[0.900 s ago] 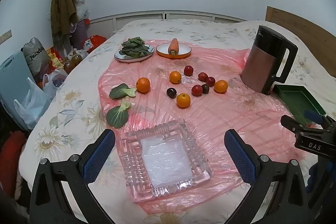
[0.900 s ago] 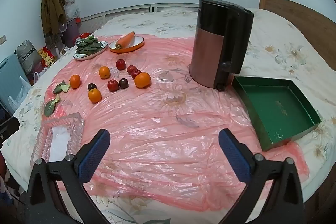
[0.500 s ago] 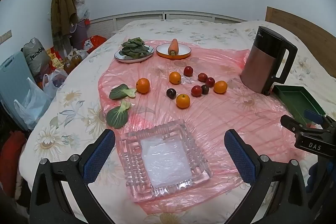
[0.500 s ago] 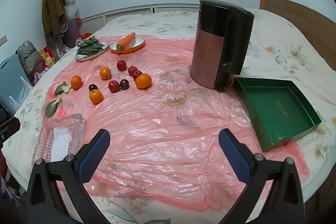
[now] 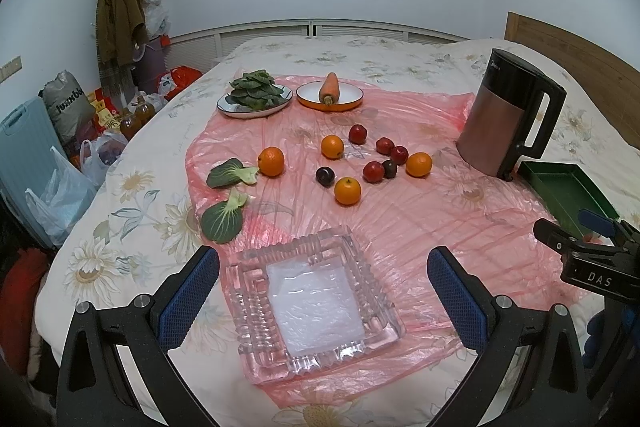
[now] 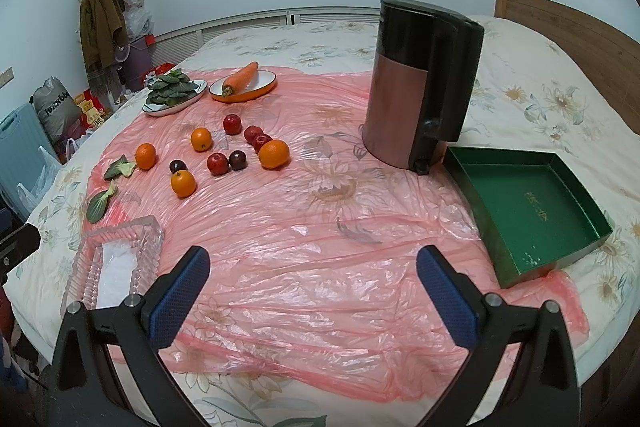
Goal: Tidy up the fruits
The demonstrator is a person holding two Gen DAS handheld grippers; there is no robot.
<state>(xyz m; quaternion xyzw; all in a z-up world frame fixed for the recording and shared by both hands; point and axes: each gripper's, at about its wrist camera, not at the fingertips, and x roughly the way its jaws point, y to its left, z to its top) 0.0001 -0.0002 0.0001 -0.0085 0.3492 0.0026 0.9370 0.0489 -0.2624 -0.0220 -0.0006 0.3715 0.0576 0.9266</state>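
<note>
**A:** While both tools hang back at the near edge, nothing is picked yet, so I judge this the very start. The left gripper [image 5: 323, 291] has its jaws spread as wide as they go, empty, framing the glass dish [image 5: 312, 301] just below it. The right gripper [image 6: 313, 285] is equally wide and empty, above bare pink sheet [image 6: 320, 247].

**B:** Where does the fruit go?

**A:** My guess is the glass dish or the green tray [image 6: 524, 211], which sits at the right beside the kettle [image 6: 420, 83]. Both are empty; I cannot tell which is meant.

**B:** And the fruit itself?

**A:** Loose in the middle of the sheet, beyond the dish. 4 oranges [image 5: 347, 191], with 4 red fruits [image 5: 373, 171] and 2 dark plums [image 5: 325, 175] among them. Some touch, as with 2 reds at the back of the cluster.

**B:** Beyond that?

**A:** 2 loose leaves [image 5: 222, 219] left of the cluster, then a plate of greens [image 5: 254, 95] and a carrot [image 5: 330, 89] on its own plate. Those are vegetables, probably not part of this.

**B:** Next move?

**A:** Reach forward to 1 fruit, likely the nearest orange, which stands clear of its neighbours. Round skin on slippery plastic may roll, so centre the pads before closing.
</note>
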